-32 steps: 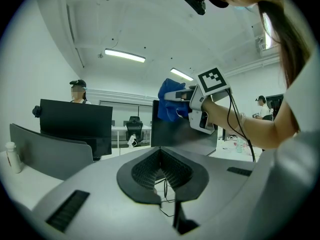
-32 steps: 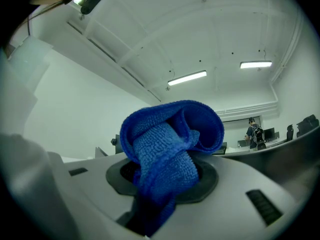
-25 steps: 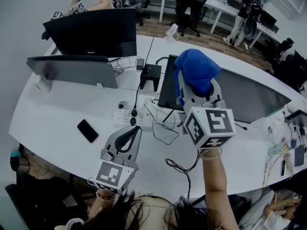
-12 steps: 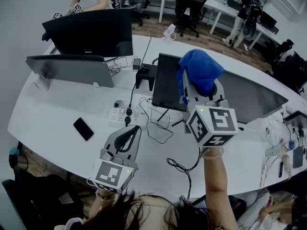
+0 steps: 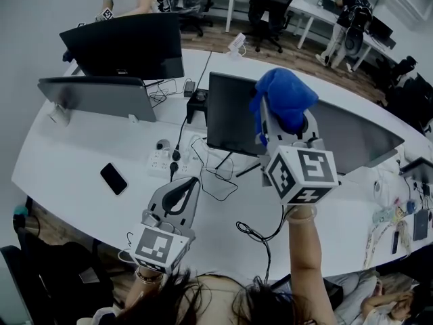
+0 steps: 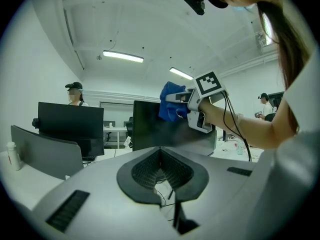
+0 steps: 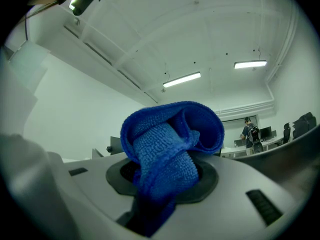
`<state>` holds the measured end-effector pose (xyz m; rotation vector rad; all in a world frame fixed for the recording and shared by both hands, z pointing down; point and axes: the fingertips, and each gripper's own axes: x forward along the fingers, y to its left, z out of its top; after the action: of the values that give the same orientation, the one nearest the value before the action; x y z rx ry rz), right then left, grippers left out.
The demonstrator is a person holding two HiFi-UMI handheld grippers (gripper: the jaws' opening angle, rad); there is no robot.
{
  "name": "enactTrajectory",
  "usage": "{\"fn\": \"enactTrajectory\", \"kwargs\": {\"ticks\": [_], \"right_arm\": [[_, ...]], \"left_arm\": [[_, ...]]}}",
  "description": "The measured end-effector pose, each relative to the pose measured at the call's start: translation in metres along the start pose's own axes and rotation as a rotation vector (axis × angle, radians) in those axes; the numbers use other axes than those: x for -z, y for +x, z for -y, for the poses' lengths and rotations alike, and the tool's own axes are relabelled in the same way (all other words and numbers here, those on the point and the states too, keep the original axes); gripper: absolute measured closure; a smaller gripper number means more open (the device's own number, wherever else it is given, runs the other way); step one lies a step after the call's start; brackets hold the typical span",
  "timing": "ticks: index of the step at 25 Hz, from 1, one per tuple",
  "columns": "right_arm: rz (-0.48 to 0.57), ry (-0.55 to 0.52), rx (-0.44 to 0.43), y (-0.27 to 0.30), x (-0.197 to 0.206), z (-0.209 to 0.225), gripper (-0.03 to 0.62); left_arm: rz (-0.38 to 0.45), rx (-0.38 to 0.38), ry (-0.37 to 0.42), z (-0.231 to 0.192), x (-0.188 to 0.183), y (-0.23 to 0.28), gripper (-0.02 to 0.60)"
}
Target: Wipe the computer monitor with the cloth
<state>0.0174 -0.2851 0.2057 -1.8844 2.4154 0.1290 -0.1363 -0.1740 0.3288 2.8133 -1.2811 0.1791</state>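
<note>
My right gripper (image 5: 287,133) is raised over the desk, shut on a bunched blue cloth (image 5: 285,99). In the right gripper view the cloth (image 7: 169,146) bulges out of the jaws and hides the fingertips. The dark monitor (image 5: 233,124) stands just left of and behind the cloth; whether they touch I cannot tell. My left gripper (image 5: 177,196) is low near the desk's front edge, shut with nothing in it. The left gripper view shows its pads (image 6: 150,170) meeting, with the monitor (image 6: 152,129) and the cloth (image 6: 170,102) beyond.
A black monitor (image 5: 128,42) and a grey monitor back (image 5: 98,97) stand at the left, another grey one (image 5: 362,137) at the right. A phone (image 5: 113,179), a power strip (image 5: 162,160) and loose cables (image 5: 220,178) lie on the white desk (image 5: 74,151). People are in the background.
The desk and monitor have slid left in the head view, so more of the dark screen shows left of the cloth. Both grippers keep their places and stay shut.
</note>
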Motion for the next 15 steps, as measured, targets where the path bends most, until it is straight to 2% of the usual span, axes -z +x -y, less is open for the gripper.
{"fn": "enactTrajectory", "kwargs": {"ticks": [15], "right_arm": [[0.011,0.011,-0.019,-0.023,-0.003,0.039,0.451]], "left_arm": [[0.003,0.001,0.025,0.051,-0.003,0.014,0.572]]}}
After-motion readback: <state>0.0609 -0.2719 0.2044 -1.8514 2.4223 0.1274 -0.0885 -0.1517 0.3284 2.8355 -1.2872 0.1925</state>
